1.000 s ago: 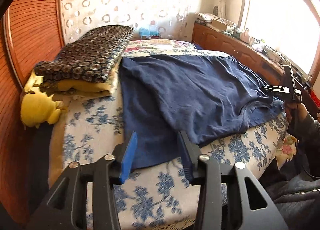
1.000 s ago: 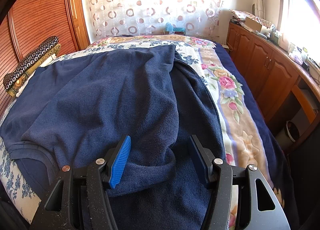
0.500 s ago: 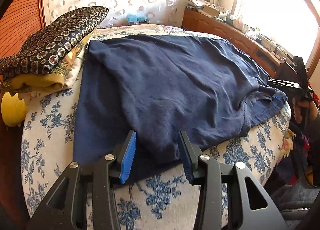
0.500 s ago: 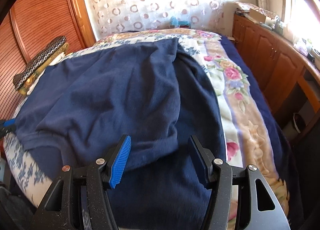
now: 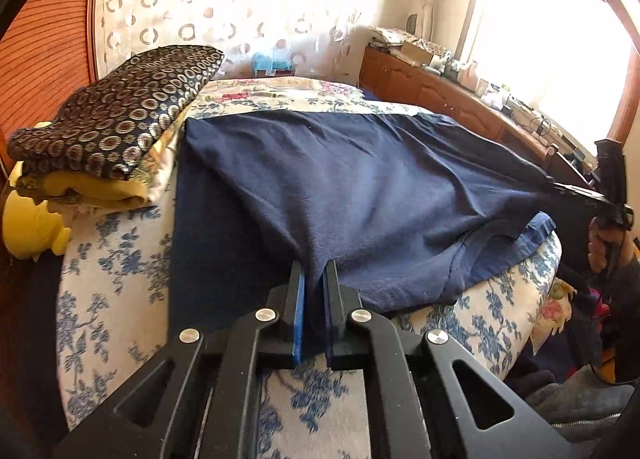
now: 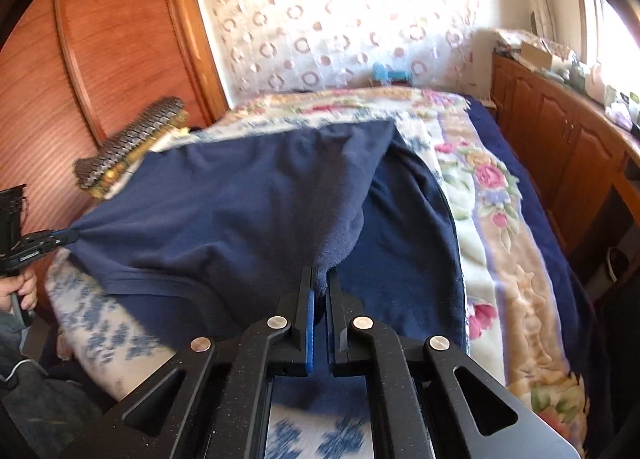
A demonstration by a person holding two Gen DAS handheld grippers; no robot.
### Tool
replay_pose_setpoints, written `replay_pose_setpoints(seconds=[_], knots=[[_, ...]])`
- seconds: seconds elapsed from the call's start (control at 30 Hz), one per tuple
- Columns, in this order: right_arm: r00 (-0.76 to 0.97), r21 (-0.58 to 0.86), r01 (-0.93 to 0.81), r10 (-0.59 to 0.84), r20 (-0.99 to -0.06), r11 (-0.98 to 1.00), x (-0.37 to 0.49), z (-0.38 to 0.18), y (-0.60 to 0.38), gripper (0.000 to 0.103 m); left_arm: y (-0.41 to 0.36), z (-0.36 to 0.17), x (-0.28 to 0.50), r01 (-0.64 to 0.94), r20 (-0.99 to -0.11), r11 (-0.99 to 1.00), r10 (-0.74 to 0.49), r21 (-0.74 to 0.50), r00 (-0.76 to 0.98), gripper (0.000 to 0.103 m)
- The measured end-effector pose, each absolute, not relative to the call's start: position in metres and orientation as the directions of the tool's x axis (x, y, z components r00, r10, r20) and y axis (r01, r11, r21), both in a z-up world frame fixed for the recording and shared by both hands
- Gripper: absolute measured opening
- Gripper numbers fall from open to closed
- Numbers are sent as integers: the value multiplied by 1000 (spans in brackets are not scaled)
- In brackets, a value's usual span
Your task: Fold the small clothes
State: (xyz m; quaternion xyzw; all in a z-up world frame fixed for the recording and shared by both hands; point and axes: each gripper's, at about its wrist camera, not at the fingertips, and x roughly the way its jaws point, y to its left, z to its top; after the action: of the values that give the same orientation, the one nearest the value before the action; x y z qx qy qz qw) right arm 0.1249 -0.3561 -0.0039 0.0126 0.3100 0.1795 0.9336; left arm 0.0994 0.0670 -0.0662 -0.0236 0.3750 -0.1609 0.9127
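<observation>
Navy shirt (image 5: 360, 195): spread across the bed (image 5: 104, 259), filling the centre of both frames. Left hand-held gripper (image 5: 314, 279): just closed, clenched on a fold of the shirt's near edge at lower centre. Right hand-held gripper (image 6: 319, 283): likewise just closed, a bunched corner of the shirt pinched between its jaws. Folded patterned blanket (image 5: 120, 115): stacked at upper left, beside the shirt.
</observation>
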Motion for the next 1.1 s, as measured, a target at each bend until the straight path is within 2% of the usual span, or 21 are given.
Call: replay_pose_setpoints(seconds=[0.17,0.27,0.47,0.53,0.57,0.6,0.7,0.83,0.9,1.03,1.1], knots=[[733,111,-312,313,-604,944,111,-15,-357,4,72,-73,102,251,-698,955,-288,-158,656,9],[730,104,-288,288,-620,952,112,-26,-359,4,70,-78,104,243,-712,961,-262,-131,651,16],[741,71,-265,251,-623,962,113,-27,-352,8,70,-77,105,232,-708,968,-231,-97,668,45],[749,63,-261,244,-616,963,110,-26,-350,9,72,-76,105,220,-708,972,-215,-86,673,48],[754,61,-258,241,-611,964,109,-25,-349,10,73,-76,106,210,-711,975,-201,-76,674,57],[759,59,-254,237,-607,965,108,-25,-348,15,75,-76,107,202,-708,977,-189,-67,680,65],[774,54,-257,239,-587,965,100,-21,-344,26,79,-80,111,181,-713,982,-162,-49,682,74],[782,41,-277,250,-571,960,95,-20,-335,44,86,-90,119,146,-730,989,-128,-38,672,76],[784,37,-290,259,-564,956,92,-19,-329,47,89,-95,122,143,-738,988,-134,-51,661,76],[780,29,-317,278,-560,948,92,-19,-316,59,92,-105,126,139,-753,988,-146,-73,642,76],[776,22,-330,285,-562,944,95,-20,-309,61,93,-108,126,134,-754,987,-152,-85,639,78]])
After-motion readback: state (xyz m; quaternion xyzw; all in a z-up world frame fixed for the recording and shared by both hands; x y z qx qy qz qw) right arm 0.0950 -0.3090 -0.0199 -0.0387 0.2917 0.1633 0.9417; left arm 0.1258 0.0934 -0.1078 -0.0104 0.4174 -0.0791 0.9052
